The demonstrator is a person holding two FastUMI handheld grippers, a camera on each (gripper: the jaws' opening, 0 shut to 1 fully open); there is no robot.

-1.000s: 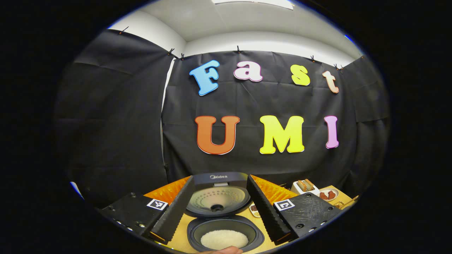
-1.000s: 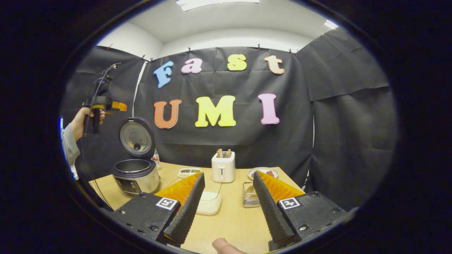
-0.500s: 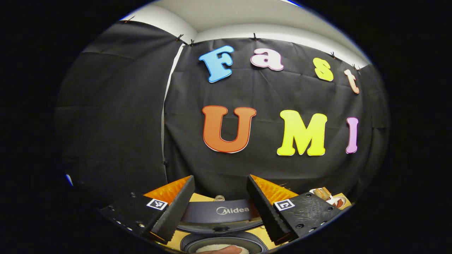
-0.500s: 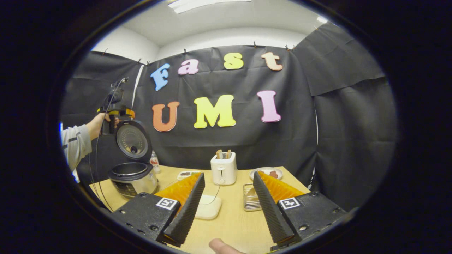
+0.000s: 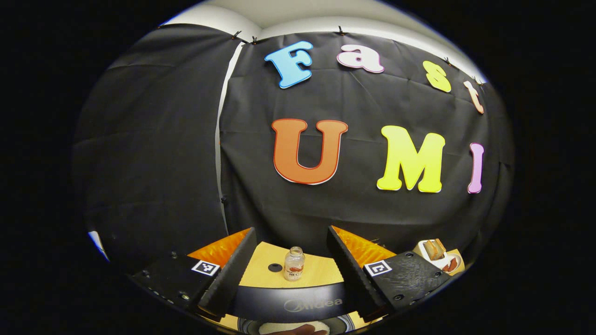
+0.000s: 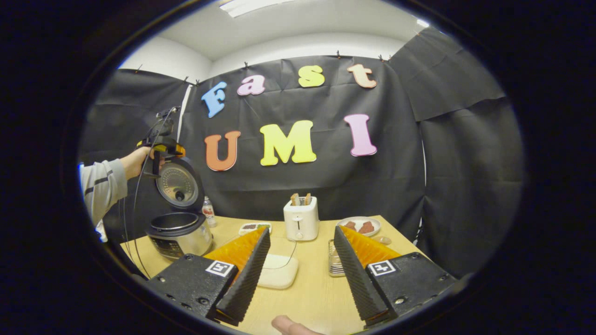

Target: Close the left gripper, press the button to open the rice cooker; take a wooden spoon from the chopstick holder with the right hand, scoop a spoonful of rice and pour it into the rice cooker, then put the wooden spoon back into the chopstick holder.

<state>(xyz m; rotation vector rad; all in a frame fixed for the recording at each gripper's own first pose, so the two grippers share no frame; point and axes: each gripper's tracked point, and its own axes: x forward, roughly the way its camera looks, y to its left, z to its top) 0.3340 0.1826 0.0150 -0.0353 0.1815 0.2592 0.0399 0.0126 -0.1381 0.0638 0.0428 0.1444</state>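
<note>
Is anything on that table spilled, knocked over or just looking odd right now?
Nothing looks spilled or toppled. The rice cooker stands upright with its lid raised, the left gripper at the lid's top edge. The toaster and small bottle stand straight on the table.

My left gripper (image 5: 288, 274) has two long fingers with bumpy ridged edges, fixed to dark blocks with small round screws. Each block has a little square sticker with a checked pattern. My right gripper (image 6: 300, 279) looks the same. Far off, my sleeve (image 6: 100, 184) is grey with a dark stripe, and thin cables hang down.
</note>
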